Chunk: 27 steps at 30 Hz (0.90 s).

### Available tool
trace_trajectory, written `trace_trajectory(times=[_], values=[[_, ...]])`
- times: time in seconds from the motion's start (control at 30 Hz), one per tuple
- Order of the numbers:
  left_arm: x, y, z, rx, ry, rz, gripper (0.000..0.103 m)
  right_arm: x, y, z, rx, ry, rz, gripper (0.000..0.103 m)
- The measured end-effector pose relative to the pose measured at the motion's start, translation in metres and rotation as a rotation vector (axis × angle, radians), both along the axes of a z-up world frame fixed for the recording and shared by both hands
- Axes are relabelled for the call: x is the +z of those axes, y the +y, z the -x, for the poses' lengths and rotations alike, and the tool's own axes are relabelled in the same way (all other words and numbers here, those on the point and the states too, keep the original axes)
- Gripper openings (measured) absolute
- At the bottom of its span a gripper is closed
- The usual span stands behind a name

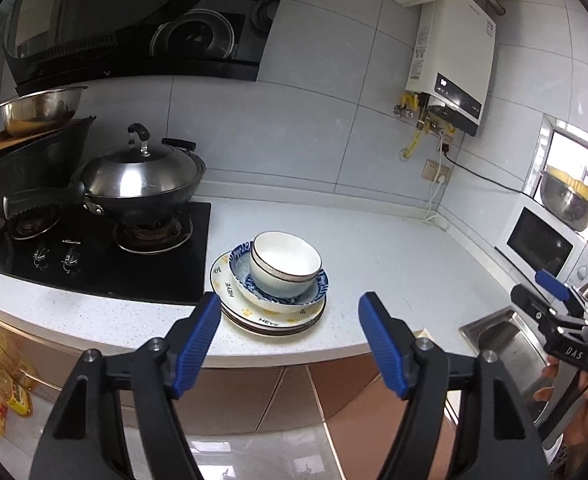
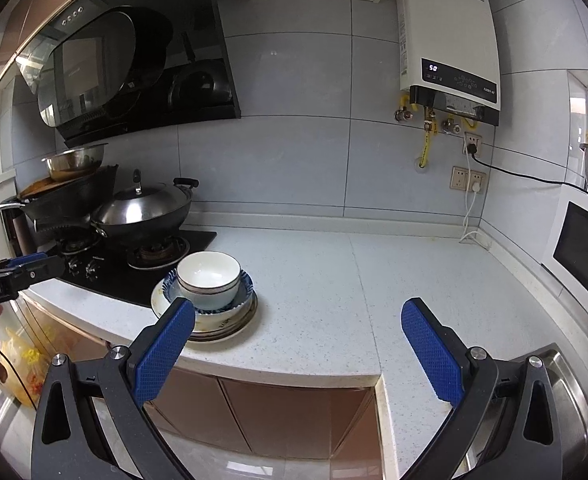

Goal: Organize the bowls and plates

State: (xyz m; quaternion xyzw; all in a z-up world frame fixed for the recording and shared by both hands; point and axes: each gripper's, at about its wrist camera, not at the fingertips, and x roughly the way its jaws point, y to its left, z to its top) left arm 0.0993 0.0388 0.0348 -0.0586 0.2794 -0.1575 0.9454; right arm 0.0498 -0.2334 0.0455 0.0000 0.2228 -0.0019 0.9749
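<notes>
Two grippers face one stack of crockery on the tabletop, just beside the black gas hob. The stack is tidy: a white bowl nested in a blue-patterned bowl, which sits on a cream plate with yellow marks over at least one more plate.

From the left gripper the stack lies straight ahead and slightly left of centre, just beyond the fingertips. Its jaws stand wide apart with nothing between them. From the right gripper the same stack lies ahead but well off to the left, partly hidden by that gripper's left finger; its jaws are also spread and empty.

The left gripper looks the nearer and better lined up. Being round, the stack has no long axis to match; its rims are the natural places to grip.
</notes>
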Motion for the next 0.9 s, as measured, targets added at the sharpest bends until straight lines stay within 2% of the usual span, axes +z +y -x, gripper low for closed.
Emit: trace_trajectory(times=[0.1,0.37,0.53,0.73,0.9], values=[[0.001,-0.001,0.002,0.010,-0.006,-0.019,0.070,-0.001,-0.001,0.001,0.002,0.003,-0.010,0.102],[-0.010,-0.005,-0.001,0.018,0.074,-0.038,0.071,-0.001,0.002,0.002,0.017,-0.002,-0.038,0.102],[-0.015,-0.006,0.003,0.124,0.048,-0.161,0.071,-0.001,0.003,0.000,0.027,0.014,-0.061,0.102],[-0.019,0.002,0.010,0.164,0.039,-0.142,0.071,-0.007,0.003,0.007,0.021,0.036,-0.092,0.102],[-0.020,0.008,0.013,0.096,0.056,-0.072,0.071,-0.014,0.002,0.013,-0.005,0.068,-0.106,0.102]])
